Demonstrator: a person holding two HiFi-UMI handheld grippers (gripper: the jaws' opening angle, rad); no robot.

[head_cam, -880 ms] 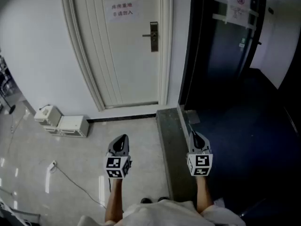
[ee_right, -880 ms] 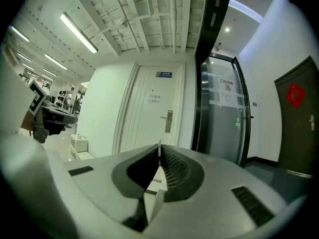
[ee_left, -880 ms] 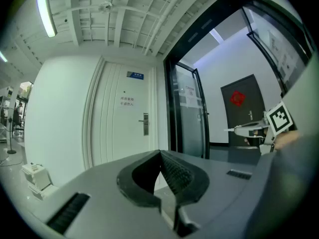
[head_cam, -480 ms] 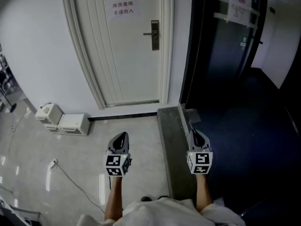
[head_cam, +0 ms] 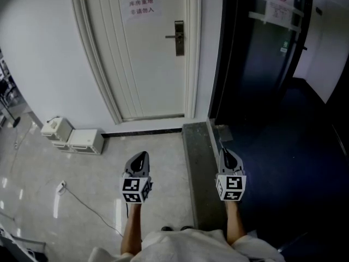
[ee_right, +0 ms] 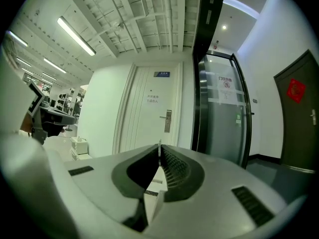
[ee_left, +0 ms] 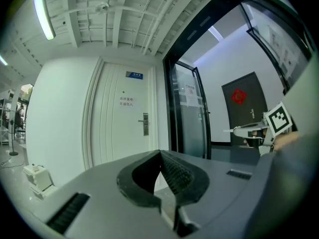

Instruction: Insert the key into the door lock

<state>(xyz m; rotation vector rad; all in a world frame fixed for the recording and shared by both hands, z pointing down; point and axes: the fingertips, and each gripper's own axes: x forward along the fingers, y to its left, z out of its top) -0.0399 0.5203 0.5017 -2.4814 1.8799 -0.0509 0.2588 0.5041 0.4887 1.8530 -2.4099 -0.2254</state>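
Observation:
The white door [head_cam: 147, 64] stands shut ahead, with its metal lock plate and lever handle [head_cam: 178, 37] on the right side. That lock [ee_left: 145, 124] is small and far off in the left gripper view, and the lock [ee_right: 168, 121] looks just as distant in the right gripper view. My right gripper [head_cam: 222, 152] is held level over the floor, shut on a thin key [ee_right: 159, 150] whose blade stands up between the jaw tips. My left gripper [head_cam: 143, 156] is level beside it, shut with nothing in it. Both are well short of the door.
Two white boxes [head_cam: 73, 138] sit on the floor by the left wall, and a cable [head_cam: 82, 203] trails from them. A dark glass door [head_cam: 262, 48] fills the right side. A grey threshold strip [head_cam: 196, 168] runs between my grippers. A paper sign [head_cam: 140, 7] hangs on the door.
The door and floor have slid slightly down in the head view. Both grippers keep the same place and stay shut.

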